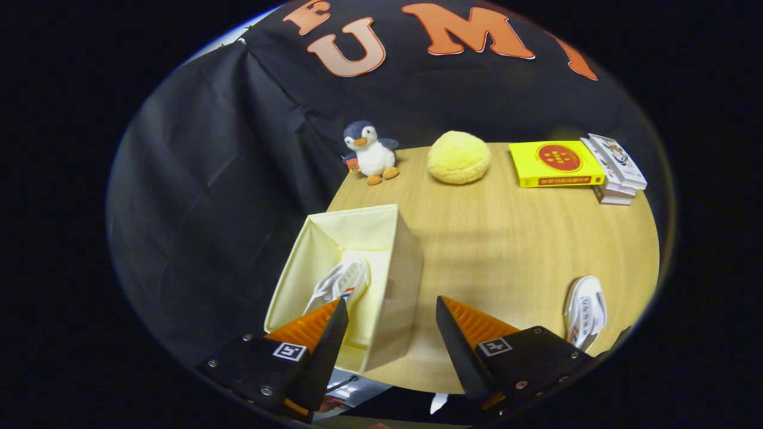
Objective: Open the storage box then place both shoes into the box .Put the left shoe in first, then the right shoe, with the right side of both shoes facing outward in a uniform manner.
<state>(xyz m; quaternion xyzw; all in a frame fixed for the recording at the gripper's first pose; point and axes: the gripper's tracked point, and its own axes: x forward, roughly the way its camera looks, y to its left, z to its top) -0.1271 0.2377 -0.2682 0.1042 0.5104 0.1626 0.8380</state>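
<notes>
A pale yellow fabric storage box stands open on the wooden table, just ahead of my fingers. One white shoe lies inside it, leaning against the left wall. A second white shoe rests on the table to the right, beside my right finger. My gripper hovers above the box's near right wall, open, with nothing held between its fingers. The left finger hides part of the box's inside.
At the table's far edge sit a plush penguin, a round yellow cushion, a yellow book and a stack of white books. The table's left edge runs right beside the box.
</notes>
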